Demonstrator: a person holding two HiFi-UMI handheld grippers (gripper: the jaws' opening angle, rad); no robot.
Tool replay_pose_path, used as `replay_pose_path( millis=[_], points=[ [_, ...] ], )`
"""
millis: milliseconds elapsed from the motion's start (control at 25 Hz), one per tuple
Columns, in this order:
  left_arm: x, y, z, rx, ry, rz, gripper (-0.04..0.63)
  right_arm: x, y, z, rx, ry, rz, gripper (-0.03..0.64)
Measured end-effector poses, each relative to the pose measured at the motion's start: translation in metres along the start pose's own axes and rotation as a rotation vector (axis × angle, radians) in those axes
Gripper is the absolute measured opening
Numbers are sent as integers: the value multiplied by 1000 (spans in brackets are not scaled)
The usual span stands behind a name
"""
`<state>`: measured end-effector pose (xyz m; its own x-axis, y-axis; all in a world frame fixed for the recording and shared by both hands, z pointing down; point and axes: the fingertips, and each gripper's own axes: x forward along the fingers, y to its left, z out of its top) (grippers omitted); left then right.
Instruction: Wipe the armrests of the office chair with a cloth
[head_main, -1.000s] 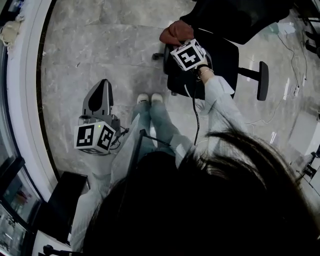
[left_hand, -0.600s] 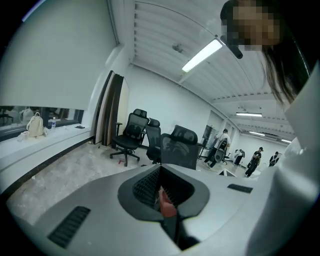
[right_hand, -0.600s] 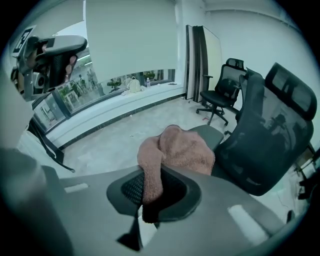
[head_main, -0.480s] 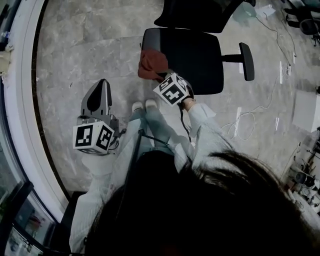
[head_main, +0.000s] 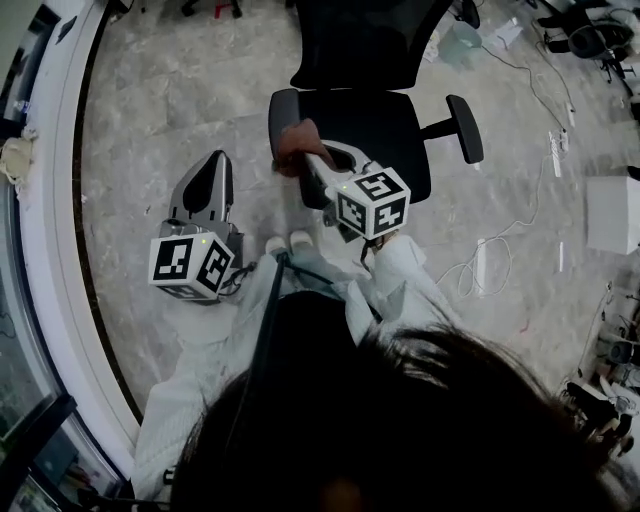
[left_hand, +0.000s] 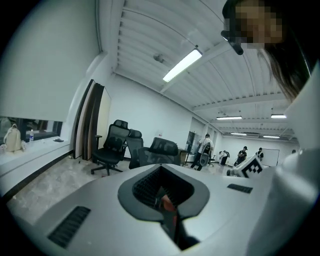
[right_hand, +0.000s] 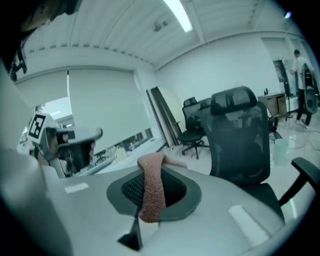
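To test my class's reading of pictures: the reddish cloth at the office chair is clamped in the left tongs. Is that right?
No. The cloth is clamped in the right tongs, not the left, at the office chair; the right gripper view shows it.

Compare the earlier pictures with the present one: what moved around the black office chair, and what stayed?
The right gripper, shut on the reddish-brown fuzzy cloth, drew it toward the person, from beside the backrest to the near end of the black chair's dark padded armrest. The left gripper stayed shut, empty, low at the person's side.
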<state>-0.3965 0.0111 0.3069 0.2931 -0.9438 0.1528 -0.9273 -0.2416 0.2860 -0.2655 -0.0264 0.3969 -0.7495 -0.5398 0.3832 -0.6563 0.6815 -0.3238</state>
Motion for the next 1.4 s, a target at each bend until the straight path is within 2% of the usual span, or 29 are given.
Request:
replay_pose_path(
  millis=[80,200,400,560,720,1400],
  points=[
    [5,-16,16,30,3,-21,3,-26,12,50,-28,-126,-1,25],
    [5,-42,36,76,17,-29,3,-69,32,103,-100,-254,-18,25],
    [5,-77,56,109,-32,-73,3,-120,42,137,-166,-368,-76,25],
    [-1,-84,55,99,-48,-94,3,-131,50,134,-182,-381,-98,25],
    [0,-87,54,92,-55,-97,3,-132,55,134,-190,-369,-70,23],
    [-9,-87,51,98,-68,-58,3,-134,57,126,-194,-363,-39,23]
  ],
)
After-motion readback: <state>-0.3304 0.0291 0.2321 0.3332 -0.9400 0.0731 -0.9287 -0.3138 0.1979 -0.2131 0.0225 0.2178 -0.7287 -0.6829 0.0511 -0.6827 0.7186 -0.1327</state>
